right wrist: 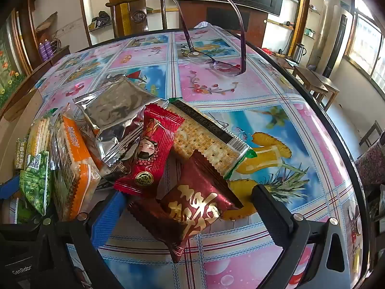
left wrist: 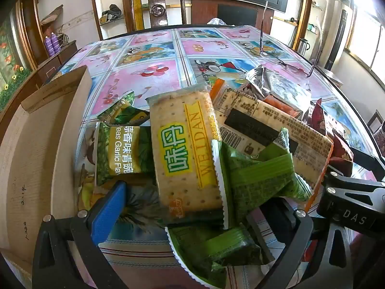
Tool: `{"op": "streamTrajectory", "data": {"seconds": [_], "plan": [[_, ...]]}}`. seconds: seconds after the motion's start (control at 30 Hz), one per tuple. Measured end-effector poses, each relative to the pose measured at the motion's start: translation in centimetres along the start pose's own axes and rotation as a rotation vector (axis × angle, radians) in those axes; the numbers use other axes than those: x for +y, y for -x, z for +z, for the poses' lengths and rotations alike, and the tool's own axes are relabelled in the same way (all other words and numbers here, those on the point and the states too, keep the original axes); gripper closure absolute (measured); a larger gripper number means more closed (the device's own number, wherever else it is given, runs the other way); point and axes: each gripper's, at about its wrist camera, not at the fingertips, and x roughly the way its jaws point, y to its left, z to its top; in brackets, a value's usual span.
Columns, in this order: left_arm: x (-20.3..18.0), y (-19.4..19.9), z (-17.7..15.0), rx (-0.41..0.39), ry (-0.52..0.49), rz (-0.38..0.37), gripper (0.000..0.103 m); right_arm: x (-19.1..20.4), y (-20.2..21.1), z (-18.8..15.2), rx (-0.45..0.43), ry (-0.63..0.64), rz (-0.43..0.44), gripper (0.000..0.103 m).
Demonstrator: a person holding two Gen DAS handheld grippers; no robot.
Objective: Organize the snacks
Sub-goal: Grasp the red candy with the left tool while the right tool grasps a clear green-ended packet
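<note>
A heap of snack packs lies on the flowered tablecloth [left wrist: 154, 77]. In the left wrist view a WEI DAN cracker pack [left wrist: 185, 149] lies on top, with green garlic pea packs [left wrist: 122, 151] to its left and a green pack [left wrist: 259, 175] to its right. My left gripper [left wrist: 192, 216] is open around the near end of the heap, its pads clear of the packs. In the right wrist view my right gripper [right wrist: 190, 216] is open too, with a dark red pack with gold characters [right wrist: 192, 207] between its fingers, untouched. A red pack [right wrist: 149, 151], a silver pack [right wrist: 115, 110] and an orange cracker pack [right wrist: 74, 163] lie beyond.
An open cardboard box [left wrist: 43, 132] stands at the left of the heap. A pair of glasses [right wrist: 216, 60] rests upside down on the table further back. A wooden chair [left wrist: 156, 7] stands behind the far edge. The table's dark rim [right wrist: 336, 144] curves along the right.
</note>
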Motion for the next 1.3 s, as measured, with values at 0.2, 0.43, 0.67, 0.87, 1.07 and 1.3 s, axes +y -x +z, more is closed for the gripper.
{"op": "streamTrajectory", "data": {"seconds": [0.2,0.43,0.67,0.87,1.07,1.3], "plan": [[0.0,0.0,0.0,0.0,0.0,0.0,0.0,0.0,0.0,0.0,-0.001,-0.004,0.001,0.001],[0.0,0.0,0.0,0.0,-0.001,0.0,0.0,-0.1,0.0,0.5,0.032,0.03,0.023,0.001],[0.3,0.0,0.3,-0.001,-0.01,-0.008,0.0,-2.2,3.9,-0.7,-0.002,0.041,0.12,0.004],[-0.6,1.0,0.4,0.041,-0.093,-0.097,0.0,-3.0,8.4,-2.3,-0.11,0.104,0.194,0.004],[0.9,7.3,-0.4,-0.109,-0.099,-0.119,0.0,-3.2,11.4,-4.1,-0.175,0.157,0.367,0.004],[4.1,10.4,-2.5,-0.094,-0.18,-0.182,0.042,-0.5,12.0,-6.1,-0.154,0.252,0.504,0.004]]}}
